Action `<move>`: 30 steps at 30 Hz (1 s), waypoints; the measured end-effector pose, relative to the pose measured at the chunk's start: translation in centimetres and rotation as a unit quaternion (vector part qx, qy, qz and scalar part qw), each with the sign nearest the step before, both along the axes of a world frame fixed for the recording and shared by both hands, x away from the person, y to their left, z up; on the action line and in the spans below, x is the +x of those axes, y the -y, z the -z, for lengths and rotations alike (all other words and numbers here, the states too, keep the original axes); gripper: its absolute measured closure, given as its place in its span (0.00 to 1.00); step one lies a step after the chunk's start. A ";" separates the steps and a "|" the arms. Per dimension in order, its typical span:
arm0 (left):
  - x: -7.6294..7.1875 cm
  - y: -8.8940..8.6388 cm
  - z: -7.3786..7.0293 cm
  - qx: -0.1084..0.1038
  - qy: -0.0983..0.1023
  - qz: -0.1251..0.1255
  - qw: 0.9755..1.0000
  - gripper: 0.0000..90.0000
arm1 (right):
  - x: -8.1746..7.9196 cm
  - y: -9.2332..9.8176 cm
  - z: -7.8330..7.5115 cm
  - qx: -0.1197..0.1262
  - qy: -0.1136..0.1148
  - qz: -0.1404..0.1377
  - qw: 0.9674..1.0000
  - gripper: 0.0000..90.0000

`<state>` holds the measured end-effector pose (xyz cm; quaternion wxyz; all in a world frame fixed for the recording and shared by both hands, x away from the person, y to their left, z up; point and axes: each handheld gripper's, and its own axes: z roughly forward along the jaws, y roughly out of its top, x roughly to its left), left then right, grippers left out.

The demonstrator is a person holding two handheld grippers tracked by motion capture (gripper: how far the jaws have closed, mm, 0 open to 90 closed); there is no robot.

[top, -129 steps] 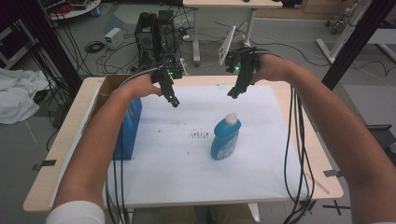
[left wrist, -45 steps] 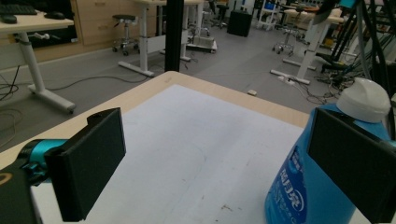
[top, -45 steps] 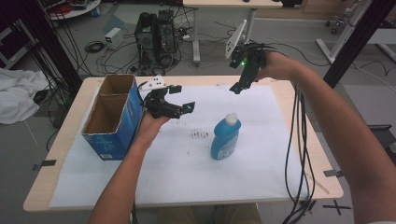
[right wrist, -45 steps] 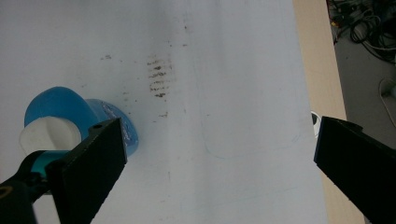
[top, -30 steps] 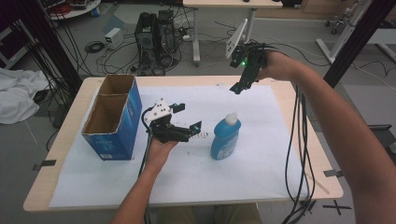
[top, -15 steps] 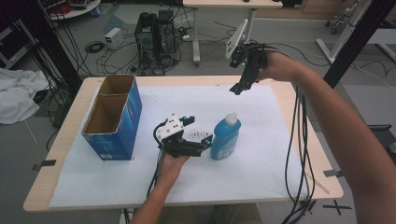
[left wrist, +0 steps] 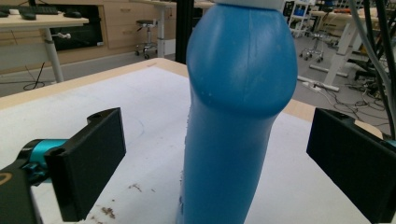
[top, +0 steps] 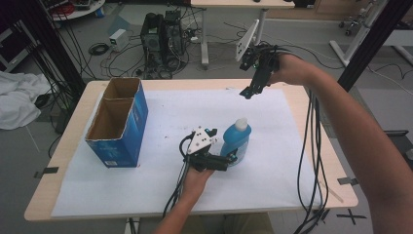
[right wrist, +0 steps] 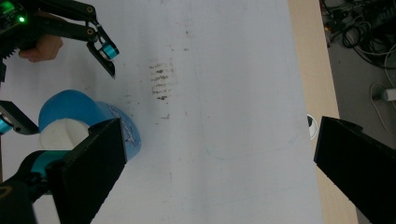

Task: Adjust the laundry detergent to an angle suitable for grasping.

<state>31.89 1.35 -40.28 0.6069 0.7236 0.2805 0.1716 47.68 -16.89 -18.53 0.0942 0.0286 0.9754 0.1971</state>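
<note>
Blue: one bottle (top: 236, 143), one box (top: 118, 124) — two tongs, left (top: 227, 160), right (top: 247, 91).

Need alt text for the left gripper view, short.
A blue bottle stands upright between the left gripper's two open black jaws, with a gap on each side. It rests on a white sheet covering a wooden table; desks and chairs stand behind.

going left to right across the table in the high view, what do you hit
cardboard box → left tongs → blue bottle → right tongs, held above the table's far side → cables hanging from the right arm
</note>
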 end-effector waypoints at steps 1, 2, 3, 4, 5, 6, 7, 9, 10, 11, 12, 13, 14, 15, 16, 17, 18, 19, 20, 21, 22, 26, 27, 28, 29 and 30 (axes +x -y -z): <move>0.1 0.2 0.1 0.019 0.003 0.002 1.000 0.05 | 0.0 0.0 0.0 0.000 0.000 -0.001 1.000 0.02; 0.1 0.2 0.2 0.024 0.003 0.007 1.000 0.05 | 0.0 0.0 0.0 0.002 0.001 0.000 1.000 0.02; 0.1 0.5 0.3 0.018 0.000 0.004 1.000 0.05 | 0.0 0.0 0.0 0.001 0.001 0.000 1.000 0.02; 0.1 0.5 0.3 0.018 0.000 0.004 1.000 0.05 | 0.0 0.0 0.0 0.002 0.001 0.000 1.000 0.02; 0.0 1.2 0.4 -0.002 -0.003 -0.005 1.000 0.05 | 0.0 0.0 0.0 0.002 0.002 -0.003 1.000 0.02; 0.0 1.4 0.5 0.004 -0.002 -0.004 1.000 0.05 | 0.1 0.0 0.0 0.003 0.002 -0.003 1.000 0.02; 0.0 1.6 0.6 0.004 -0.001 -0.005 1.000 0.05 | 0.1 0.0 0.0 0.003 0.002 -0.004 1.000 0.01; 0.1 2.0 0.7 0.011 -0.002 -0.004 1.000 0.05 | 0.0 0.0 0.0 0.003 0.001 0.001 1.000 0.02; 0.1 2.0 0.7 0.011 -0.002 -0.004 1.000 0.05 | 0.0 0.0 0.0 0.003 0.001 0.001 1.000 0.02; 0.1 2.2 0.8 0.010 -0.004 -0.005 1.000 0.05 | 0.0 0.0 0.0 0.002 0.000 -0.001 1.000 0.02; 0.1 2.5 0.9 0.005 -0.006 -0.008 1.000 0.05 | 0.1 -0.1 0.0 0.003 0.002 -0.007 1.000 0.02; 0.1 2.7 1.0 0.013 -0.007 -0.011 1.000 0.05 | 0.1 -0.1 0.0 0.003 0.002 -0.007 1.000 0.02; 0.1 2.7 1.0 0.013 -0.007 -0.011 1.000 0.05 | 0.0 -0.1 0.0 0.003 0.001 -0.003 1.000 0.02; 0.4 3.0 1.2 0.003 -0.010 -0.016 1.000 0.05 | 0.0 0.0 0.0 0.002 0.000 0.000 1.000 0.02; 0.4 3.0 1.2 0.003 -0.010 -0.016 1.000 0.05 | 0.0 0.0 0.0 0.002 0.000 0.000 1.000 0.02; 0.5 3.1 1.3 -0.002 -0.015 -0.019 1.000 0.05 | 0.1 0.0 0.0 0.004 0.002 -0.001 1.000 0.02; 0.6 3.1 1.4 -0.004 -0.011 -0.022 1.000 0.05 | 0.0 0.0 0.0 0.004 0.001 0.000 1.000 0.02; 0.7 3.1 1.4 -0.001 -0.013 -0.023 1.000 0.05 | 0.1 0.0 0.0 0.005 0.002 -0.003 1.000 0.02; 0.7 3.2 1.4 -0.001 -0.014 -0.021 1.000 0.05 | 0.1 0.0 0.0 0.005 0.002 -0.003 1.000 0.02; 0.7 3.2 1.4 -0.001 -0.014 -0.021 1.000 0.05 | 0.1 0.0 -0.1 0.005 0.001 0.000 1.000 0.02; 0.8 3.2 1.5 0.001 -0.012 -0.027 1.000 0.05 | 0.1 0.0 -0.1 0.005 0.001 0.000 1.000 0.02; 1.0 3.5 1.7 -0.005 -0.018 -0.029 0.999 0.05 | 0.2 0.0 -0.1 0.007 0.001 -0.003 1.000 0.02; 1.1 3.5 1.7 -0.005 -0.017 -0.024 1.000 0.05 | 0.2 0.0 0.0 0.007 0.002 -0.005 1.000 0.02; 1.1 3.5 1.7 -0.005 -0.017 -0.024 1.000 0.05 | 0.2 0.0 -0.1 0.006 0.002 -0.003 1.000 0.02; 1.1 3.6 1.7 -0.006 -0.019 -0.028 0.999 0.05 | 0.2 0.0 0.0 0.008 0.003 -0.004 1.000 0.02; 1.2 3.6 1.7 -0.004 -0.015 -0.027 1.000 0.05 | 0.2 0.0 0.0 0.008 0.003 -0.004 1.000 0.02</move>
